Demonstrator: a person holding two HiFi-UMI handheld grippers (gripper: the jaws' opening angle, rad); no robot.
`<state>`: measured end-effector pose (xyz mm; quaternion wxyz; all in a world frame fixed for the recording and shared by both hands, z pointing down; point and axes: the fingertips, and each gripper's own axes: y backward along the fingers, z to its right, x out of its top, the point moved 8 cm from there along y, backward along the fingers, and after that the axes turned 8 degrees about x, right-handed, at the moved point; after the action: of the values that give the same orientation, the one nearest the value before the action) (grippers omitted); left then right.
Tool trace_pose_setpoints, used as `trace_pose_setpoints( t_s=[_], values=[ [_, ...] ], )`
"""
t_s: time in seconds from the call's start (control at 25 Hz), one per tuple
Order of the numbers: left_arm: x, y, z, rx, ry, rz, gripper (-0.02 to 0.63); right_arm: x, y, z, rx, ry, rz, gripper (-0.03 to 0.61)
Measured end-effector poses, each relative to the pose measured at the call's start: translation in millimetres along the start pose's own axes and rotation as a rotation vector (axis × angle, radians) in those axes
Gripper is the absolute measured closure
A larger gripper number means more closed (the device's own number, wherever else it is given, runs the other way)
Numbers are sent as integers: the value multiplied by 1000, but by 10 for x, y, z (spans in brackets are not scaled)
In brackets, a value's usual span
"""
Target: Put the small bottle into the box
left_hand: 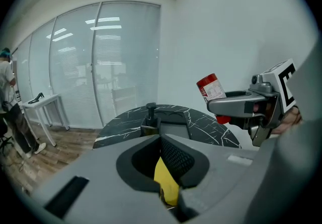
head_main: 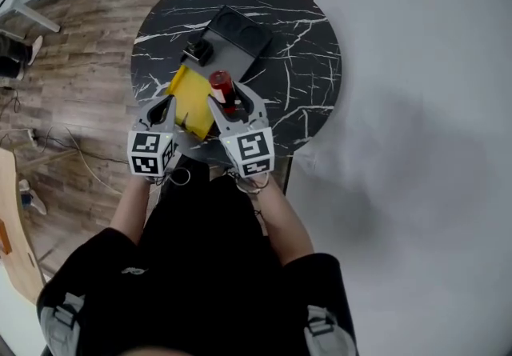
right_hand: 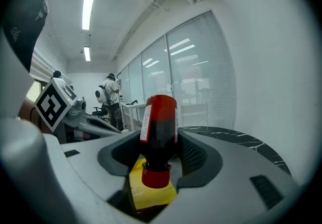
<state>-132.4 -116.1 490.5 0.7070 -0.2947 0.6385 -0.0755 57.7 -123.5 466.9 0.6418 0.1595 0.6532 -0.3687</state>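
The small bottle [head_main: 222, 87], dark with a red wrap and white label, is clamped between the jaws of my right gripper [head_main: 234, 106]. In the right gripper view the bottle [right_hand: 160, 130] sits between the pads with its red cap end toward the camera, above the yellow box [right_hand: 151, 190]. My left gripper [head_main: 170, 109] is shut on an edge of the yellow box [head_main: 192, 100], which it holds above the near part of the table. The left gripper view shows the yellow box [left_hand: 166, 180] between its pads, with the bottle [left_hand: 211, 88] in the right gripper [left_hand: 241, 104] up at the right.
A round black marble table [head_main: 308, 58] carries a black tray [head_main: 238, 33] and a small black object [head_main: 198, 51] beside it. Wood floor lies to the left. A person [right_hand: 110, 98] stands far back by white desks.
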Motion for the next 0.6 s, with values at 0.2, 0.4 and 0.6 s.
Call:
trace_pose_setpoints(
  t_s=[0.2,0.4,0.6],
  values=[
    [-118,-108,-258,11,34,-37,614,-153,-428,-94,83,66,-101,366],
    [-223,-177,-508,32,51,-65,614,-310,-723,-172,142,76,-183,365],
    [-370,-274,-664,50,79,-99,614,-524,-956,-192,169,32,-276,367]
  ],
)
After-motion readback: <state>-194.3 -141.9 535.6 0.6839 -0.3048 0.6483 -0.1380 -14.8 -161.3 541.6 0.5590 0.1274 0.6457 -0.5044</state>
